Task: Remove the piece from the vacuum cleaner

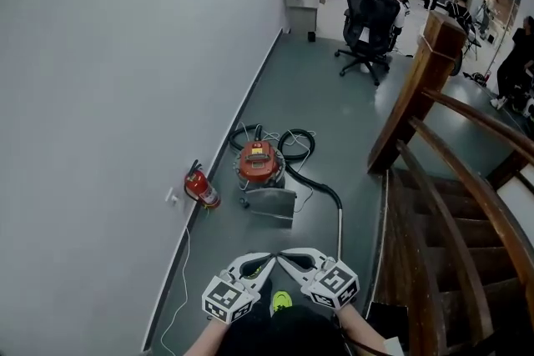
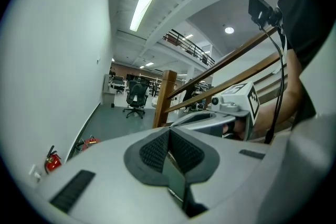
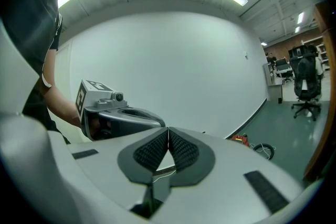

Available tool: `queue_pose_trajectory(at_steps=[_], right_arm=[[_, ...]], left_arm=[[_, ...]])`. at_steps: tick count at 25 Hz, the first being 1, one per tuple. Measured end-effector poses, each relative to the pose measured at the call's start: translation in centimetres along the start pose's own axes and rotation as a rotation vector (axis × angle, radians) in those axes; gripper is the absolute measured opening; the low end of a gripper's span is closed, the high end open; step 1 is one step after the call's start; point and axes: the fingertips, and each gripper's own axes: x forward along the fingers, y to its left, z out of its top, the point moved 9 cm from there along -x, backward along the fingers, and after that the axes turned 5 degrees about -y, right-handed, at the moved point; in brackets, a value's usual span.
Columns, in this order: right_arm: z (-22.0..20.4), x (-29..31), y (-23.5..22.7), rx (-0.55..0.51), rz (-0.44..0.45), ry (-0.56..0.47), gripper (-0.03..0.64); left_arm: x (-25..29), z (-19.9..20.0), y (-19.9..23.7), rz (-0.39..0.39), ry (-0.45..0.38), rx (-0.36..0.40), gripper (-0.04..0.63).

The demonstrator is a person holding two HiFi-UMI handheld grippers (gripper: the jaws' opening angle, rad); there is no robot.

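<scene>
Sitting by wall (image 1: 125, 54): red vacuum cleaner (image 1: 257, 162), black hose (image 1: 296, 147) coiled; left claw (image 1: 269, 257), right claw (image 1: 284, 255) closed, empty.

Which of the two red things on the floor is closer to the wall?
The fire extinguisher, right at the foot of the wall; the red vacuum cleaner stands farther out into the room.

**Vacuum cleaner ahead, beside the wall**

I see the red vacuum cleaner (image 1: 257, 162) at frame centre on the grey floor (image 1: 325, 96). Its black hose (image 1: 297, 137) is coiled behind it. A fire extinguisher (image 1: 200, 188) stands to its left, against the wall (image 1: 100, 54). My left gripper (image 1: 264, 259) and right gripper (image 1: 285, 257) sit at bottom centre, tips nearly meeting.
</scene>
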Motion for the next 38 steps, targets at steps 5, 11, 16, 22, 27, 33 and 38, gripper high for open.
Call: queue_pose_trajectory(at_steps=[5, 11, 16, 22, 27, 33, 38], right_arm=[[0.6, 0.8, -1.0, -0.029, -0.008, 0.0, 0.015], [0.8, 1.8, -1.7, -0.042, -0.016, 0.027, 0.015], [1.0, 3.5, -3.1, -0.051, -0.026, 0.03, 0.015], [1.1, 5.7, -4.7, -0.033, -0.034, 0.068, 0.015], [2.1, 8.5, -7.2, -0.026, -0.06, 0.091, 0.015], [2.8, 10.9, -9.7, 0.0, -0.092, 0.114, 0.015], [3.1, 12.8, -11.4, 0.02, -0.113, 0.127, 0.015]], left_arm=[[0.8, 0.5, 1.2, -0.009, -0.003, 0.022, 0.008], [1.3, 0.5, 2.6, -0.033, 0.006, 0.041, 0.008], [1.9, 0.5, 4.8, -0.036, -0.002, 0.037, 0.008], [3.0, 0.5, 7.7, -0.058, 0.019, 0.025, 0.008], [4.7, 1.2, 11.6, -0.075, 0.022, 0.001, 0.008], [6.3, 2.0, 14.7, -0.12, 0.041, -0.006, 0.008], [7.3, 2.3, 17.3, -0.15, 0.055, 0.0, 0.008]])
